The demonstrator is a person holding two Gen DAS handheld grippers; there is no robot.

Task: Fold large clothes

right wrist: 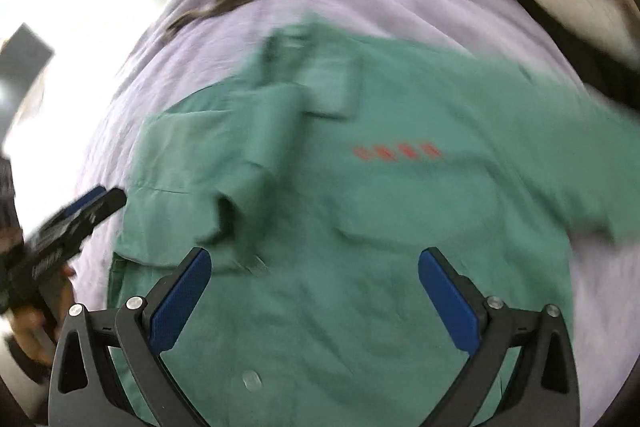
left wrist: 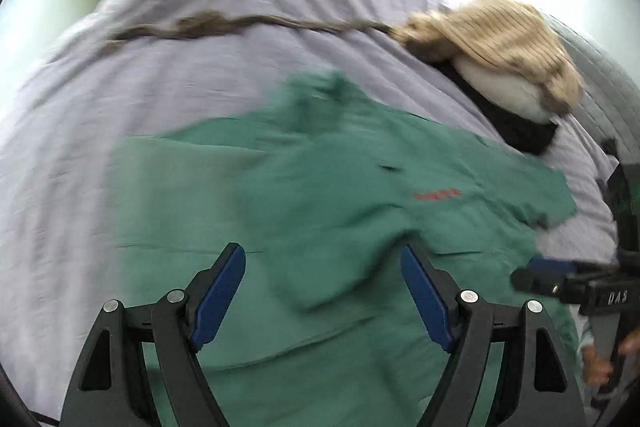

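A green short-sleeved shirt (left wrist: 320, 195) with small red lettering lies spread on a lilac bedsheet (left wrist: 120, 99). Its left sleeve is folded in over the chest. My left gripper (left wrist: 323, 259) is open and empty, hovering over the folded sleeve. My right gripper (right wrist: 314, 263) is open and empty above the shirt (right wrist: 380, 207) near its lower front, where a button shows. The right gripper also shows at the right edge of the left wrist view (left wrist: 536, 275). The left gripper shows at the left edge of the right wrist view (right wrist: 100, 205). Both views are blurred by motion.
A pile of other clothes, a beige ribbed knit (left wrist: 500, 39) over white and black pieces, lies at the bed's far right. A dark brown strip (left wrist: 224, 25) runs across the far sheet. The sheet (right wrist: 240, 7) surrounds the shirt.
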